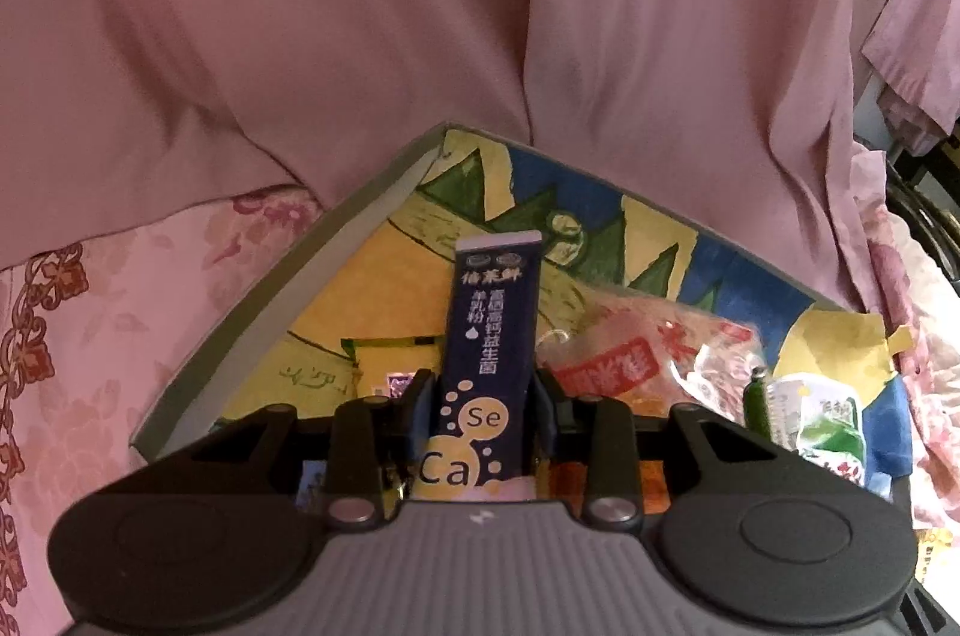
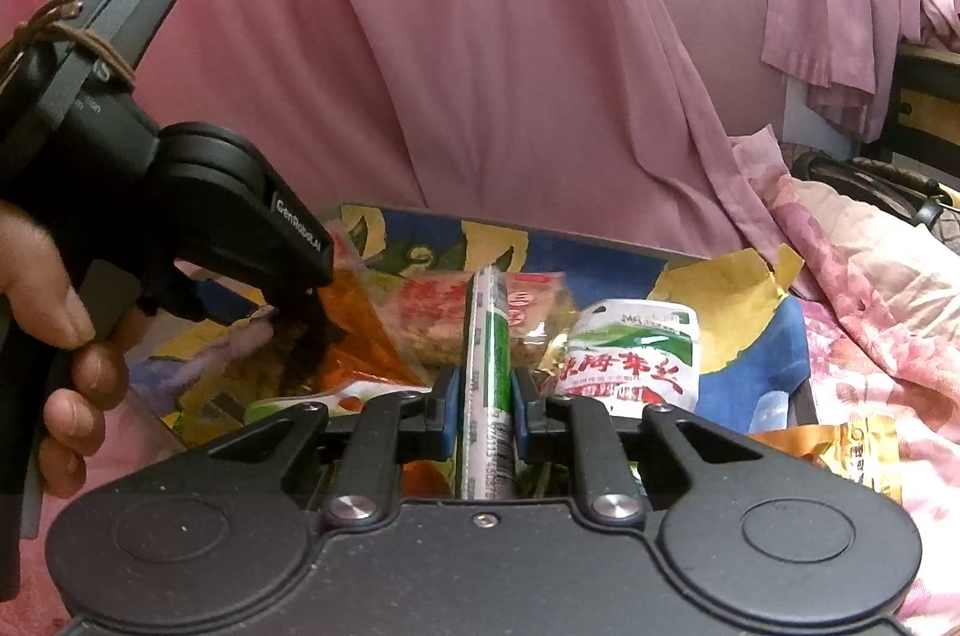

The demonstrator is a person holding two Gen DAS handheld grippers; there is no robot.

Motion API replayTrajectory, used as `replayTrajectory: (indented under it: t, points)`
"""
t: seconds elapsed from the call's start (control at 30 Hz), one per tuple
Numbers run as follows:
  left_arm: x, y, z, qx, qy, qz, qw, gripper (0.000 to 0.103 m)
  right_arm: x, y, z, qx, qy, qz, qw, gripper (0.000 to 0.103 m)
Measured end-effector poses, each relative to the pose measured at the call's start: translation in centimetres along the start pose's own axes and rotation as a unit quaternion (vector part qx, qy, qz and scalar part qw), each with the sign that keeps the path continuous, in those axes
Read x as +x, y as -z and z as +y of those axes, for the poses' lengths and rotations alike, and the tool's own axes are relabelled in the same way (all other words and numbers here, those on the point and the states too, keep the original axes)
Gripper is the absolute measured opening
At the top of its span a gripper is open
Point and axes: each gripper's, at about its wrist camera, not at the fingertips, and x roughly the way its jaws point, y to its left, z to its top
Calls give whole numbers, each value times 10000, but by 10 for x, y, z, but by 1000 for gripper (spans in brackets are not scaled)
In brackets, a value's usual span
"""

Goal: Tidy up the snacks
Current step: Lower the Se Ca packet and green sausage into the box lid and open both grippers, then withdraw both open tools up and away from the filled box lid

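My left gripper (image 1: 485, 402) is shut on a dark blue stick sachet (image 1: 489, 330) with "Se" and "Ca" dots, held upright over a shallow grey box (image 1: 252, 300) with a colourful painted bottom. My right gripper (image 2: 485, 411) is shut on a narrow green and white packet (image 2: 489, 336), held edge-on over the same box (image 2: 606, 237). In the box lie a clear pack with a red label (image 1: 636, 348) (image 2: 444, 312) and a white and green pouch (image 1: 822, 414) (image 2: 636, 354). The left gripper's body (image 2: 180, 192), held by a hand, shows at the left of the right wrist view.
The box rests on a pink floral bedcover (image 1: 90, 336) (image 2: 870, 312). A pink curtain (image 1: 480, 6) hangs close behind the box. A gold-wrapped snack (image 2: 852, 456) lies on the cover right of the box. Dark furniture (image 2: 924, 96) stands at the far right.
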Motion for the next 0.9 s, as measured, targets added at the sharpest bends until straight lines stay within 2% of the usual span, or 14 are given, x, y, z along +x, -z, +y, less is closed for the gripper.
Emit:
replayTrajectory:
  t: [0.37,0.5,0.63,0.77,0.9]
  points:
    - [-2,3,-2,58,10,-34,10000,41,4,1,-3,46,1,31,10000,22]
    - [-3,3,-3,16,9,-22,10000,46,2,0,-2,46,32,-14,10000,30]
    - [-5,3,-1,-33,-44,-27,10000,60,-1,0,-3,88,10,-51,9999,33]
    - [-6,4,5,-210,-82,-19,9997,75,-4,-2,-1,58,11,-140,9999,43]
    - [-9,3,15,-560,-65,3,9984,82,-8,-4,-2,97,28,-204,9997,55]
